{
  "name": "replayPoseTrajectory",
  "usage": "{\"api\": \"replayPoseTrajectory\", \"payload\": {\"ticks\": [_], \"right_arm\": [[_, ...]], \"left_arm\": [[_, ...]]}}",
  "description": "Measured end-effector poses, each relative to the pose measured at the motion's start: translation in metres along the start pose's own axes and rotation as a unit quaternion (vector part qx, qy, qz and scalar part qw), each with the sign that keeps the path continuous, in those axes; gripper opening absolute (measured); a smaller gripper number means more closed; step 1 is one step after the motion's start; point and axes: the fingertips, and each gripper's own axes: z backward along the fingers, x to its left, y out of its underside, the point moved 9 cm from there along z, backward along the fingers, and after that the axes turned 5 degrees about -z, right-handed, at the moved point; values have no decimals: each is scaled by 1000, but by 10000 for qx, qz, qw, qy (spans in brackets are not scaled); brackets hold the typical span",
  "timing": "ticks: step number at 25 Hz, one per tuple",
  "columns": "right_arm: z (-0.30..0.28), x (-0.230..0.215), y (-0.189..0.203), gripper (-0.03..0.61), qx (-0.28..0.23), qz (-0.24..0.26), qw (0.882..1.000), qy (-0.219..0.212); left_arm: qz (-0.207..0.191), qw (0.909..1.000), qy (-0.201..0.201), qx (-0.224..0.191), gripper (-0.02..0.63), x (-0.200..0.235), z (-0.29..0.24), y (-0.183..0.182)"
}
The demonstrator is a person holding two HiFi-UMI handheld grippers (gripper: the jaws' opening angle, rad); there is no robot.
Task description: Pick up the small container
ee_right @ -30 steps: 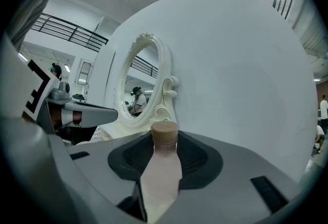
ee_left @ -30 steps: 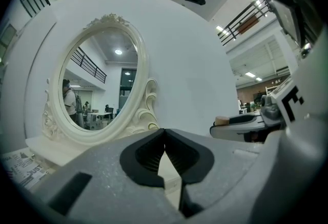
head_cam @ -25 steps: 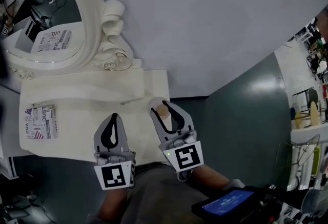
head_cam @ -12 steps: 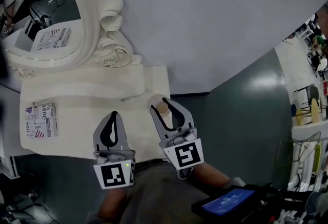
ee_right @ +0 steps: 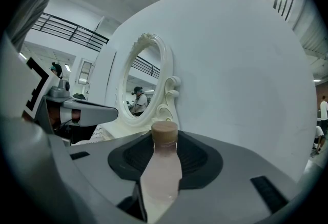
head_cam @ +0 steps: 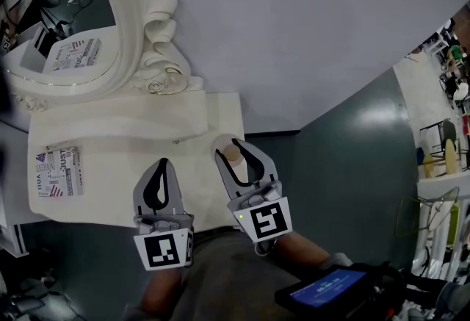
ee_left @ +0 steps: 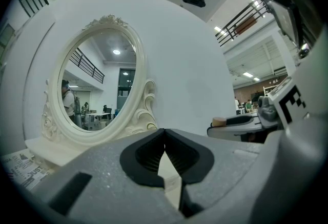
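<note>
Left gripper (head_cam: 163, 165), nearest the desk's (head_cam: 110, 195) front edge: jaws clenched, empty. Right gripper (head_cam: 229, 150): jaws grasping the small container (ee_right: 161, 171), a pale bottle with a tan cap (ee_right: 164, 133), at the desk's right edge. Whether it is clear of the surface cannot be told. Judged light, rigid and smooth-sided, so liable to slip; a hold on the body below the cap suits it. Beyond, at the desk's rear edge, stands an ornate mirror (head_cam: 143, 33).

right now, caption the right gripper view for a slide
Right gripper closed on small pale container, ornate white mirror behind.
</note>
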Motion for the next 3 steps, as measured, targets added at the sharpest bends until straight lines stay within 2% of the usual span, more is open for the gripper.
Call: {"api": "replayPoseTrajectory", "payload": {"ticks": [3], "right_arm": [[0,1,-1,143,8,10,10000,6]], "left_arm": [[26,10000,2,-1,14,1,1,0]]}}
